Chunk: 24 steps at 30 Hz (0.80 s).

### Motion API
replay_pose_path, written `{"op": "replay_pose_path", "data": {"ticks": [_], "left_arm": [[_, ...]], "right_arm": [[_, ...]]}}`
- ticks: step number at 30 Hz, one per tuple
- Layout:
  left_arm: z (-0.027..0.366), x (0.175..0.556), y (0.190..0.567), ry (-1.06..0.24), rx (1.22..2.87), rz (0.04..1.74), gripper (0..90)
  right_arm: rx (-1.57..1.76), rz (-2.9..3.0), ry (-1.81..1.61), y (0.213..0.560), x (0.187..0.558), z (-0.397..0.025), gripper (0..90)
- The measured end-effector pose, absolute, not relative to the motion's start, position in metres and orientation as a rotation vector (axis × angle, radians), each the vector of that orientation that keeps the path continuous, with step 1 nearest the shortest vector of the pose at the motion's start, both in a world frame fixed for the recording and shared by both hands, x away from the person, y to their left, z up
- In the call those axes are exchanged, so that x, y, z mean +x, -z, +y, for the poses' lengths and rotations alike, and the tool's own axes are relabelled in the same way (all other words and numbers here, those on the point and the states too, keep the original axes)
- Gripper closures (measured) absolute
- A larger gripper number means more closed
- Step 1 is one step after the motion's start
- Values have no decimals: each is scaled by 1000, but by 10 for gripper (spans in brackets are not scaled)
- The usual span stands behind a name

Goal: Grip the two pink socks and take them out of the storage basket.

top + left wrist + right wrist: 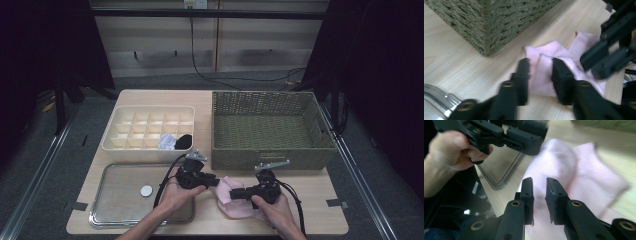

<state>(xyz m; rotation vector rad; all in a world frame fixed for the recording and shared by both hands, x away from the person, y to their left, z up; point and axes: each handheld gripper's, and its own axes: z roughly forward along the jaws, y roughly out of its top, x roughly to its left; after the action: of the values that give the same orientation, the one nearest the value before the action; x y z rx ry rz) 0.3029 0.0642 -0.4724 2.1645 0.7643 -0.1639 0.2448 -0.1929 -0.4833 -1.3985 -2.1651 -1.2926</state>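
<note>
Straddling soft pink cloth (541, 80), both grippers' fingers (524, 75) stand parted.

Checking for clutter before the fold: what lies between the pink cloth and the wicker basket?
Bare tabletop. In the left gripper view, only light wood separates the pink cloth from the wicker basket corner; the high view agrees.

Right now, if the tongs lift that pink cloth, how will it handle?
The pink cloth lies creased and folded on the table, so it will likely droop rather than hold shape. It looks thin, probably light. Pushed by the left tongs, it would likely bunch up instead of sliding whole.
</note>
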Motion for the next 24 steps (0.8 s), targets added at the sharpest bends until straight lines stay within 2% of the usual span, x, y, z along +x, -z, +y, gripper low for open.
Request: {"op": "replay_pose_path", "data": {"ticks": [4,8,11,20,24], "left_arm": [[65,302,471,154,2180,738,819],[67,301,471,168,2182,733,830],[70,302,472,179,2181,740,795],[80,304,472,180,2183,757,790],[77,302,470,195,2161,763,729]], "right_arm": [[-1452,-2156,1299,484,246,-204,762],[-1498,-2158,1287,487,250,-212,757],[-1527,-2163,1265,491,254,-212,736],[-1605,-2183,1245,499,265,-215,693],[-1618,-2196,1233,502,267,-213,676]]}}
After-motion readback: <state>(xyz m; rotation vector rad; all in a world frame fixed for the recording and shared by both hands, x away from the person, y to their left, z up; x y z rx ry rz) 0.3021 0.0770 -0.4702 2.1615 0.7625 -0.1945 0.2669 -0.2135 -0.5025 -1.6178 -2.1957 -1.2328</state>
